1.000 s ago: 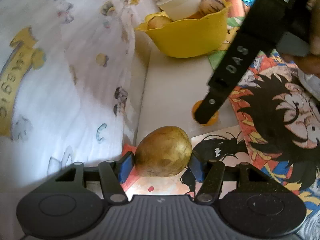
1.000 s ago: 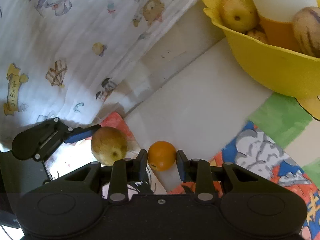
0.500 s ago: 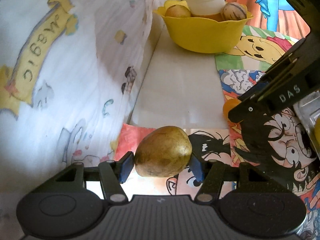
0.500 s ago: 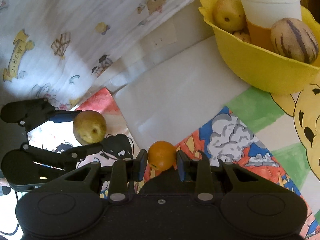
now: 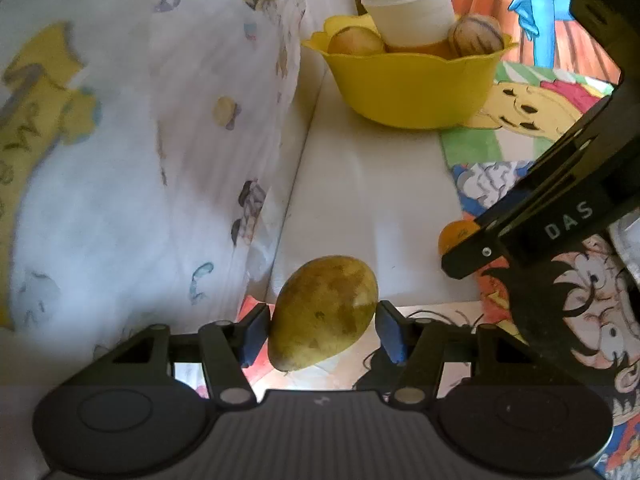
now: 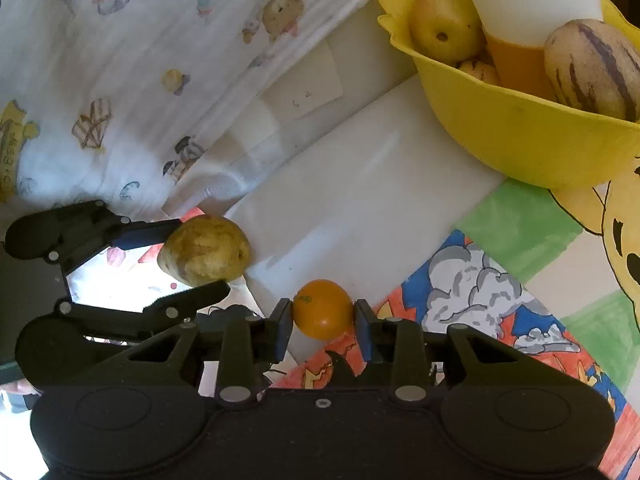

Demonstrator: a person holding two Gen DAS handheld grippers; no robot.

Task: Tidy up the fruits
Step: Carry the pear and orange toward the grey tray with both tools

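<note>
1. Two fruits are up off the surface (image 6: 360,184), one in each claw.
2. The left claw (image 5: 322,332) pinches a brownish-green pear (image 5: 324,312) across its fat middle. Its jaws have just closed in a little more, and the blue pads (image 5: 253,332) press on both sides of the pear.
3. The pear hangs near the left edge of the surface, close to the white cartoon cloth (image 5: 140,160).
4. I think the pear is a bit heavy and its skin is smooth. It may be soft if ripe, so a hard squeeze could bruise it. The wide belly is a good place to hold it.
5. The right claw (image 6: 323,326) pinches a small orange fruit (image 6: 323,309) by its round sides. Its jaws have just let out a tiny bit, but the pads touch the fruit on both sides.
6. The orange fruit looks light and round. A round thing can roll out, so the hold should stay across the middle.
7. The yellow bowl (image 6: 520,136) sits at the far side of the surface. It already has a yellow pear (image 6: 444,24), a striped fruit (image 6: 592,68) and a white jar (image 6: 528,4) in it.
8. There is not much room in the bowl, so I think each fruit should be set down gently in a free gap.
</note>
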